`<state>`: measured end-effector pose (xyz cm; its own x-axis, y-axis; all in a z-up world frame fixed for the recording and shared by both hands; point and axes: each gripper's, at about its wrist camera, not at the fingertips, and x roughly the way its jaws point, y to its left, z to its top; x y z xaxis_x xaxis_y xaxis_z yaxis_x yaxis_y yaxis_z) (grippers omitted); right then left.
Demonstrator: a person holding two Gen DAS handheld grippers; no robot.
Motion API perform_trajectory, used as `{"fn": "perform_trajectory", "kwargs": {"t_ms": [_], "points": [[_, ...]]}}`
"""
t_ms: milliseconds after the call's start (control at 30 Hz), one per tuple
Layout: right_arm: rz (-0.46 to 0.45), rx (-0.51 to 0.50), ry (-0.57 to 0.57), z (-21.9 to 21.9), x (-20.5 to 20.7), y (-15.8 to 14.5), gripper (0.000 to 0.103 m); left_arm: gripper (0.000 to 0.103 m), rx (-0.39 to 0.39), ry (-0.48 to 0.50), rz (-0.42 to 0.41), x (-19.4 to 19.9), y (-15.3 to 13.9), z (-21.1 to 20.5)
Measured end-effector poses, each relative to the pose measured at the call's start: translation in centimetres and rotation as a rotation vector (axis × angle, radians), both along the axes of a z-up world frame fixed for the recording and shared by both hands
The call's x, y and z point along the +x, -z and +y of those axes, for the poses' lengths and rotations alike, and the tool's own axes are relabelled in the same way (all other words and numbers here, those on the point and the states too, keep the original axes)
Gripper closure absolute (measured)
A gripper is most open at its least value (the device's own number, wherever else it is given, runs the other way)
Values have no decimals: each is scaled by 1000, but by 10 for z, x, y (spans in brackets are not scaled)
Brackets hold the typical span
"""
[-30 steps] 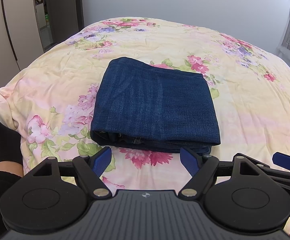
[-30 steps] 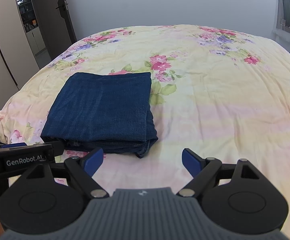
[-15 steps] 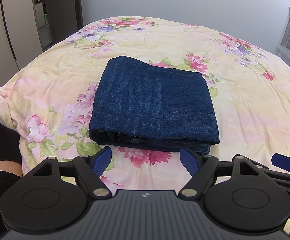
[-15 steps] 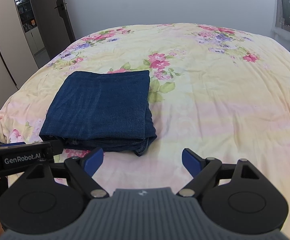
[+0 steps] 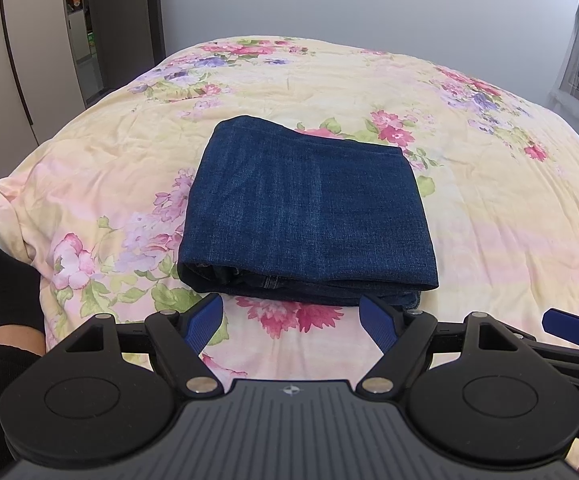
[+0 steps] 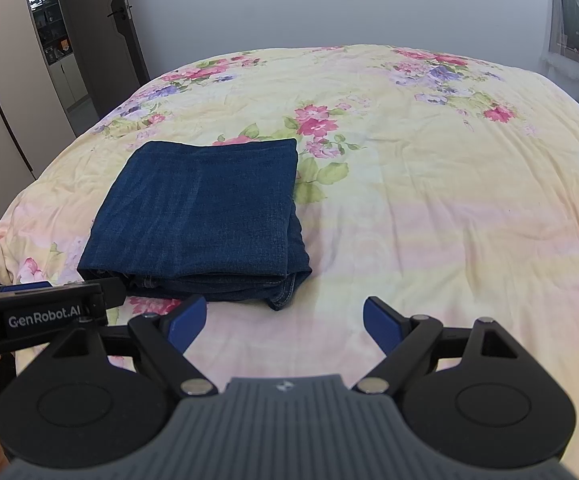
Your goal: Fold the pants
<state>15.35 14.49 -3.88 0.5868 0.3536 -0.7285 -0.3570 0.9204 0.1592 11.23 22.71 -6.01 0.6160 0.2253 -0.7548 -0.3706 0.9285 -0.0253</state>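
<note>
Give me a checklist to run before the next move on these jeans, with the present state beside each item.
1. Jeans folded into one compact rectangle: ok.
2. Jeans lying wholly on the floral bedspread, away from its edge: ok.
3. Left gripper open, nothing between its pads: ok.
4. Right gripper open, nothing between its pads: ok.
5. Both grippers clear of the denim, short of its near edge: ok.
6. Layers squared up: not ok; at the near right corner lower layers poke out past the top fold.
</note>
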Motion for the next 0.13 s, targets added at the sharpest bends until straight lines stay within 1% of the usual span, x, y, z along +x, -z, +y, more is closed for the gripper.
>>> {"fn": "perform_trajectory", "kwargs": {"t_ms": [133], "points": [[-3, -4, 0, -1, -1, 0, 21, 13, 18, 9, -3, 0, -1, 0]]}}
